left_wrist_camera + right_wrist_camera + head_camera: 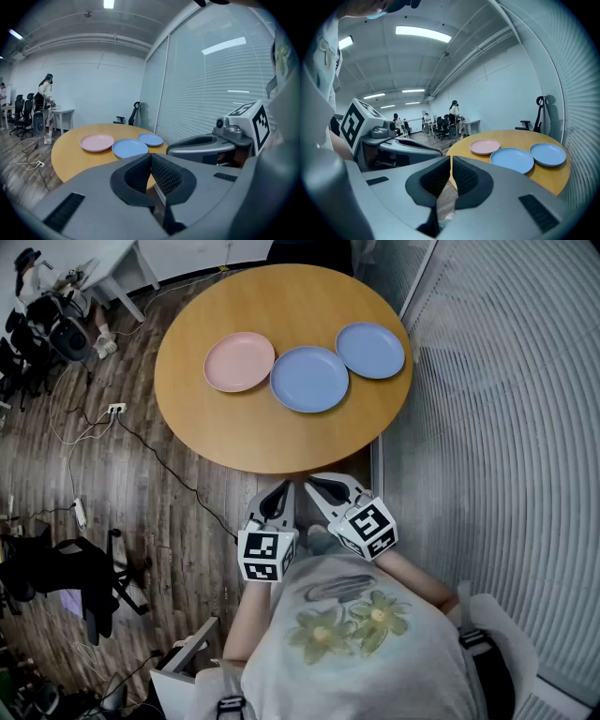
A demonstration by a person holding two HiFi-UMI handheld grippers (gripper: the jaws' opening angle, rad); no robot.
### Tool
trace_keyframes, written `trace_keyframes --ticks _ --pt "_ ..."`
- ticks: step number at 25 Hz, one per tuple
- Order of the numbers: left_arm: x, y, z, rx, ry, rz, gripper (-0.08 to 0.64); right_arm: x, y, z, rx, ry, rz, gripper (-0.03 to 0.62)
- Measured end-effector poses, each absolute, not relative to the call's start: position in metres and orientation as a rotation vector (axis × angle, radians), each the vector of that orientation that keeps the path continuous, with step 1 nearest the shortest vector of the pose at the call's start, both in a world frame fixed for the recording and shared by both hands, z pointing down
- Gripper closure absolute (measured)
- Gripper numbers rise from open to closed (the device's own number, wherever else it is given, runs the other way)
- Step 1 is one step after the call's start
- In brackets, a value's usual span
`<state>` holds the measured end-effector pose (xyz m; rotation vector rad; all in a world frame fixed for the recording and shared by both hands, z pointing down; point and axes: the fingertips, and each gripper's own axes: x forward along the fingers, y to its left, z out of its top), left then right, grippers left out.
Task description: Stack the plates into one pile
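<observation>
Three plates lie in a row on the round wooden table [234, 427]: a pink plate [239, 361] at the left, a large blue plate [309, 379] in the middle, and a smaller blue plate [370, 350] at the right. The middle plate touches or slightly overlaps both neighbours. Both grippers are held close to the person's chest, short of the table's near edge. My left gripper [281, 490] is shut and empty. My right gripper [314, 484] is shut and empty too. The plates show again in the left gripper view [127, 147] and in the right gripper view [512, 159].
A slatted blind wall [506, 427] runs along the right side. Cables and a power strip [116, 409] lie on the wooden floor at the left. Office chairs [66, 568] and a white desk [103, 268] stand further left. A person [45, 96] stands far back in the room.
</observation>
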<state>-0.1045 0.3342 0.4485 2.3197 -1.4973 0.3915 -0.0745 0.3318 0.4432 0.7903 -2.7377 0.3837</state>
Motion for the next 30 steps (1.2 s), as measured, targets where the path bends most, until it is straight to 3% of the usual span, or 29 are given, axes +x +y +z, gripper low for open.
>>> trace_keyframes --ticks 18,30 --pt "-0.111 0.325 0.455 2.29 -1.505 0.42 0.54 -0.074 0.321 0.452 0.808 -2.751 0.439 0.543" --pt "-0.134 0.213 0.46 2.245 -1.536 0.388 0.54 -0.082 0.217 0.454 0.834 -2.688 0.419 0.543"
